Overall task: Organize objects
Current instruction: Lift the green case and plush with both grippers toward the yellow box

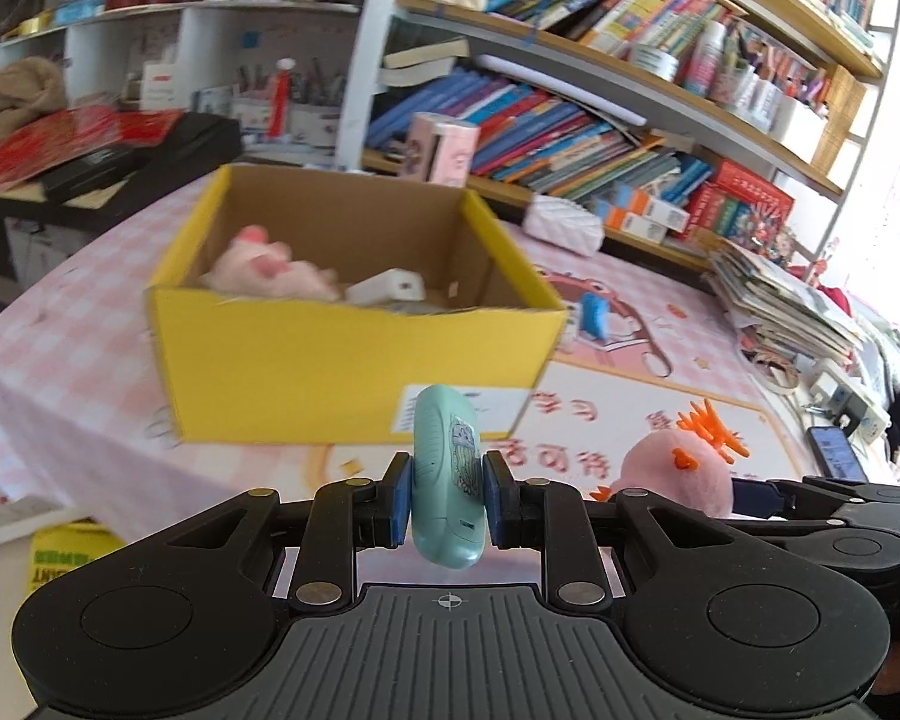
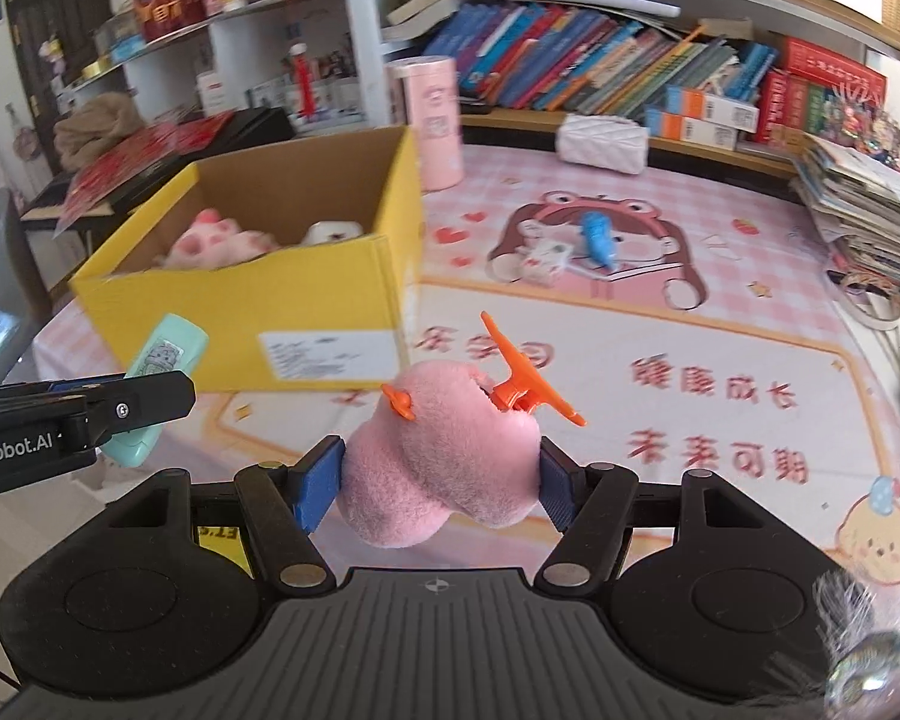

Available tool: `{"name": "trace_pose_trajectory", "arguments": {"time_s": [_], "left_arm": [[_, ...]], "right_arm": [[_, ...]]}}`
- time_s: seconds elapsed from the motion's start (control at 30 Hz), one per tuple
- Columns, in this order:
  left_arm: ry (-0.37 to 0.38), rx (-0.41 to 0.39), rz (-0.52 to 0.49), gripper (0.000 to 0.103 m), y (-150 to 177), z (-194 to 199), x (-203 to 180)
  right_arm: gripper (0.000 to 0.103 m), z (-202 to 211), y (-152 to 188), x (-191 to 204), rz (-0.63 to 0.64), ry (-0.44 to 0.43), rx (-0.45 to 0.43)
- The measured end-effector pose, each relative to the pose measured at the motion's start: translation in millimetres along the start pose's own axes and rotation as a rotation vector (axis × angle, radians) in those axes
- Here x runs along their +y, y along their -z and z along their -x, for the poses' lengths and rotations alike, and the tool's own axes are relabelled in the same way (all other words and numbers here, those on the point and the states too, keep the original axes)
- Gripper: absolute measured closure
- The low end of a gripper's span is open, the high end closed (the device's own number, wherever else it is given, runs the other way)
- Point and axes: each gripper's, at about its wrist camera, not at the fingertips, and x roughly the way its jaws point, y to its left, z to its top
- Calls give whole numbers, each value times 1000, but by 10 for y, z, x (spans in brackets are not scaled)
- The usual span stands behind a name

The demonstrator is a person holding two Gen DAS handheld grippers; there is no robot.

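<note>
My left gripper (image 1: 447, 501) is shut on a mint-green case (image 1: 447, 474) with a sticker, held above the pink mat in front of the yellow cardboard box (image 1: 354, 360). The box holds a pink plush toy (image 1: 264, 267) and a white item (image 1: 387, 287). My right gripper (image 2: 438, 489) is shut on a pink plush toy with an orange propeller (image 2: 444, 456), held above the mat to the right of the box (image 2: 246, 306). The green case also shows at the left of the right wrist view (image 2: 162, 360). A blue toy (image 2: 599, 237) and a small white item (image 2: 543, 261) lie on the mat.
Bookshelves (image 1: 570, 120) run along the far side. A pink cylinder (image 2: 429, 120) and a white quilted pouch (image 2: 603, 141) stand behind the box. A stack of papers (image 2: 864, 210) and a phone (image 1: 837, 453) lie at the right. A black case (image 1: 150, 150) with red items sits far left.
</note>
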Motion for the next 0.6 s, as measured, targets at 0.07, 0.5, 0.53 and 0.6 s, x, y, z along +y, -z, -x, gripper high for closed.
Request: {"name": "trace_pose_trajectory", "arguments": {"time_s": [0.07,0.5,0.53,0.6], "left_arm": [[-10,4,12,80,37,62,99],[-38,-29,30,80,187,447,481],[-40,-34,31,80,194,477,508],[-43,-43,30,80,202,527,545]], "right_arm": [[39,10,37,119,12,-6,11],[39,131,189,651,41,-42,3],[39,145,196,686,43,-44,-1],[39,170,208,747,47,-46,-10]]}}
